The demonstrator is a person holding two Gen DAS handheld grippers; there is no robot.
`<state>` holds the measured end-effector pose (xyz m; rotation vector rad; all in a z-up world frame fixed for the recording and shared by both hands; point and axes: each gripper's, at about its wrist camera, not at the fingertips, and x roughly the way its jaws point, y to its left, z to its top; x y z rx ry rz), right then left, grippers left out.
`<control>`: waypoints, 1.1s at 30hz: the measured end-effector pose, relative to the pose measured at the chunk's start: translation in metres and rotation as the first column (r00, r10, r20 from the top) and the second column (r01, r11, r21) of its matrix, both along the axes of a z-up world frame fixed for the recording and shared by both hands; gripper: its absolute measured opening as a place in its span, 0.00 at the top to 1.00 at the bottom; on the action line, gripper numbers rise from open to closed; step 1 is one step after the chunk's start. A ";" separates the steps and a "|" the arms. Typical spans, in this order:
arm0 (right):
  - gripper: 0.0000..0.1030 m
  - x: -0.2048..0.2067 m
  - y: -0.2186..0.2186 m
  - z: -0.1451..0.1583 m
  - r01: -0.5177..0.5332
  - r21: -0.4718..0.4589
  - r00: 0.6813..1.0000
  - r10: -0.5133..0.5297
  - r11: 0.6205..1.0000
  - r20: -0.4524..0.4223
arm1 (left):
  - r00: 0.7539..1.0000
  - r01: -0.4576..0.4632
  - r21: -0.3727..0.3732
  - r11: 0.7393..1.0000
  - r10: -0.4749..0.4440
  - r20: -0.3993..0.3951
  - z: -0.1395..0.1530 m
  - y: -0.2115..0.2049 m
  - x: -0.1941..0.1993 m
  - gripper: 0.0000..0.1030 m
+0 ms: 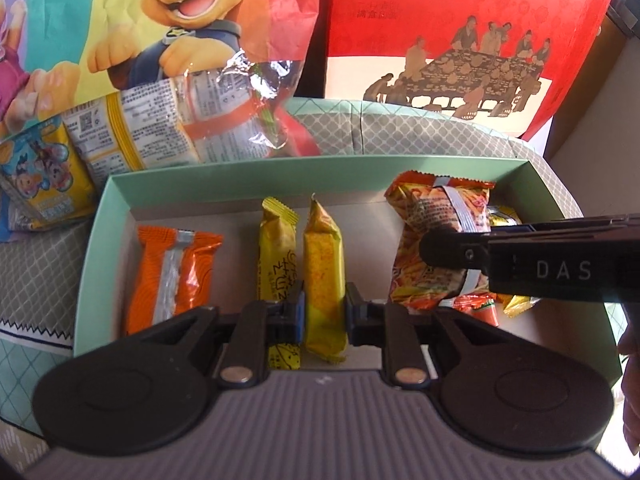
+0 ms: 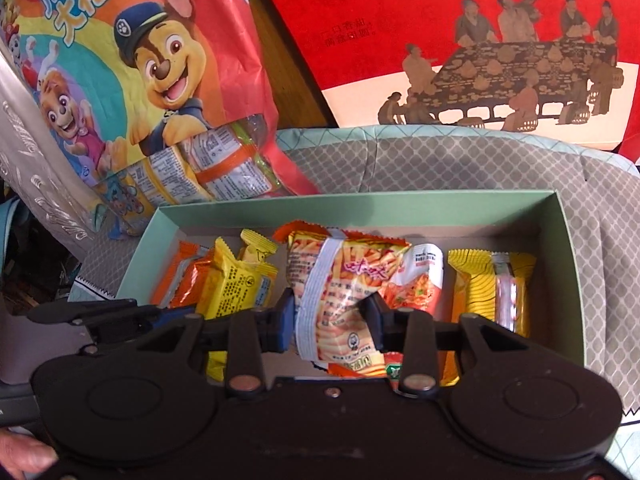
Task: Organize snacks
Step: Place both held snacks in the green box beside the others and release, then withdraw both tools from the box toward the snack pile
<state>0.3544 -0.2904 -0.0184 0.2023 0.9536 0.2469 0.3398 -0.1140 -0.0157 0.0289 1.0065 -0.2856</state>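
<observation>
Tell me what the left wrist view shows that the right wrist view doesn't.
Left wrist only: the left gripper shut on a yellow bar, seen head-on, and the full orange bar.
Right wrist only: the right gripper shut on the fries packet, plus a yellow-striped snack at the box's right end.
Both: the green box, the cartoon-dog bag and the red carton behind.

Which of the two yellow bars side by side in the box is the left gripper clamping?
The plain yellow bar, between the left gripper's pads; its printed yellow neighbour lies free, just outside them.
</observation>
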 end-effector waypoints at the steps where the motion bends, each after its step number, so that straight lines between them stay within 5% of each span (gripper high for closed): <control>1: 0.65 0.003 0.001 -0.002 -0.003 0.001 1.000 0.003 1.000 -0.003 | 1.000 -0.005 -0.003 1.000 0.005 -0.005 -0.002 0.001 0.003 0.82; 6: 0.59 0.013 0.003 -0.009 0.004 0.022 1.000 -0.004 1.000 -0.006 | 1.000 -0.002 0.016 1.000 0.001 0.013 -0.002 -0.001 0.007 0.79; 7: 0.52 0.014 0.002 -0.009 0.015 0.026 1.000 -0.015 1.000 0.000 | 1.000 -0.009 0.040 0.999 0.008 0.028 -0.001 -0.002 0.006 0.72; 8: 0.32 0.013 0.000 -0.007 0.027 0.028 1.000 -0.027 0.999 0.011 | 0.999 -0.014 0.061 0.998 0.011 0.047 0.001 -0.003 0.004 0.63; 9: 0.15 0.008 -0.003 -0.001 0.043 0.030 0.998 -0.044 0.999 0.034 | 0.998 -0.018 0.073 0.997 0.013 0.066 0.005 -0.003 0.001 0.38; 10: 0.09 0.005 -0.004 0.002 0.053 0.033 0.997 -0.054 0.998 0.053 | 0.996 -0.029 0.078 0.997 0.021 0.091 0.009 -0.001 -0.003 0.22; 16: 0.00 -0.009 -0.011 0.014 0.089 0.021 0.993 -0.090 0.996 0.071 | 0.992 -0.044 0.075 0.996 0.034 0.125 0.025 0.003 -0.020 0.03; 33: 0.00 -0.120 0.003 0.054 0.118 -0.004 0.990 -0.117 0.993 0.078 | 0.990 -0.037 0.089 0.995 0.025 0.139 0.061 0.027 -0.109 0.00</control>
